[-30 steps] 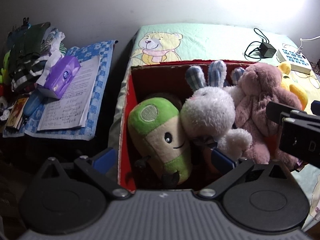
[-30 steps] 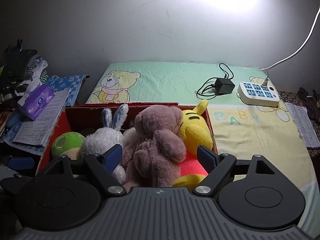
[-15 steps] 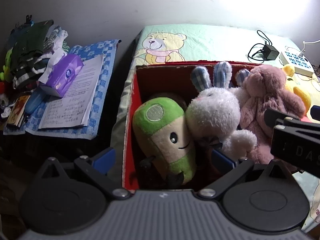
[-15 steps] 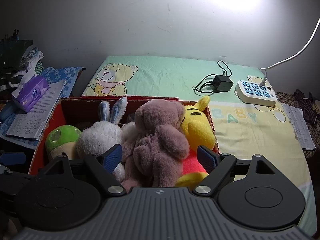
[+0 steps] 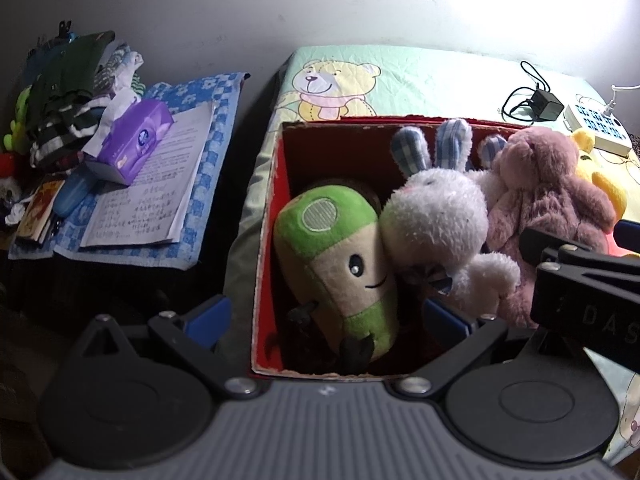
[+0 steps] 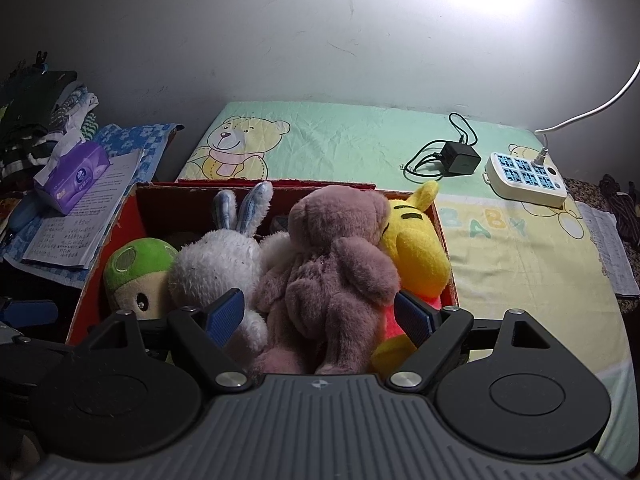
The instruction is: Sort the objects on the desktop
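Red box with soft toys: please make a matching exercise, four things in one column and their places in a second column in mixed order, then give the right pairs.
Things:
1. green plush
2. yellow plush
3. tissue pack
4. power strip

Places:
A. on the bear-print sheet, right of the red box
B. left end of the box
C. on the papers, left of the box
D. right end of the box

Pairs: 1-B, 2-D, 3-C, 4-A

bed sheet [image 6: 500,248]: "BABY" | right gripper [image 5: 592,296] body: "DAS", cut off
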`<state>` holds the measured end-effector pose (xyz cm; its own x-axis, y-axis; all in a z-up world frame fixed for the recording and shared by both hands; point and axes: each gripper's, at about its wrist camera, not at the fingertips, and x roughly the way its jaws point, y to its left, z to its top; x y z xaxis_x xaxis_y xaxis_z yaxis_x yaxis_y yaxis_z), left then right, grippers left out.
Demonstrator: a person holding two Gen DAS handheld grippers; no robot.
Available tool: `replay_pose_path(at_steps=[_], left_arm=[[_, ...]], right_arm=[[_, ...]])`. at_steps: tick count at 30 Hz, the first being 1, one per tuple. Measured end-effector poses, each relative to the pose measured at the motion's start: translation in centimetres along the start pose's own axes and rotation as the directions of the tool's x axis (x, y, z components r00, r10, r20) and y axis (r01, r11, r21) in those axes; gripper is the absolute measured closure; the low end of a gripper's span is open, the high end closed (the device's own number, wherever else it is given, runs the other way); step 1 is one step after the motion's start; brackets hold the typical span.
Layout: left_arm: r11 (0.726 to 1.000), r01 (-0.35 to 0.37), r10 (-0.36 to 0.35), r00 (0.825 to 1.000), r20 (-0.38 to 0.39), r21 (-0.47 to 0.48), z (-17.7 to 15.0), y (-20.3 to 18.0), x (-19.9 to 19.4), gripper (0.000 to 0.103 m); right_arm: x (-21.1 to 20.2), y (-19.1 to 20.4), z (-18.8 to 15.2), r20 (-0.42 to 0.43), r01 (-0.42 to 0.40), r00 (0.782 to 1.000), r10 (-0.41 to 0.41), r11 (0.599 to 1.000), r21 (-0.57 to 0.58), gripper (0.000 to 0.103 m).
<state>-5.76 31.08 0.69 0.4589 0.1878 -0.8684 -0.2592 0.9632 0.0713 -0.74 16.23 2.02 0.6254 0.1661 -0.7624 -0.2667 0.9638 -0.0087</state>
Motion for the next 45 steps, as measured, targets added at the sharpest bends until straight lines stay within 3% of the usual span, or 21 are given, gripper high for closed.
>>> replay_pose_path(at_steps=[20, 32, 37, 45], left_arm=[[0.999, 0.031, -0.029, 0.998, -0.052, 0.045, -0.2, -1.5, 0.2, 0.001], [0.997, 0.046, -0.044, 0.998, -0.034, 0.062, -0.5, -2.0, 0.0, 0.001], [0.998, 0.004, -0.004, 1.0, 0.003, 0.06, -0.3, -1.7, -0.7, 0.001], [0.999, 0.0, -0.001, 1.0, 0.02, 0.053, -0.3, -1.3, -1.3, 0.001]], right_arm=[[-0.1, -1.7, -0.5, -0.024, -0.018, 1.0, 0.019, 0.999, 0.039, 0.018], [-0.5, -1.9, -0.6, -0.021, -0.019, 1.0, 0.02, 0.999, 0.033, 0.018], [-1.0, -2.0, -0.6, -0.014, -0.021, 1.0, 0.022, 0.999, 0.037, 0.018], [-1.7, -2.0, -0.8, -0.002, -0.017, 1.0, 0.017, 0.999, 0.041, 0.018]])
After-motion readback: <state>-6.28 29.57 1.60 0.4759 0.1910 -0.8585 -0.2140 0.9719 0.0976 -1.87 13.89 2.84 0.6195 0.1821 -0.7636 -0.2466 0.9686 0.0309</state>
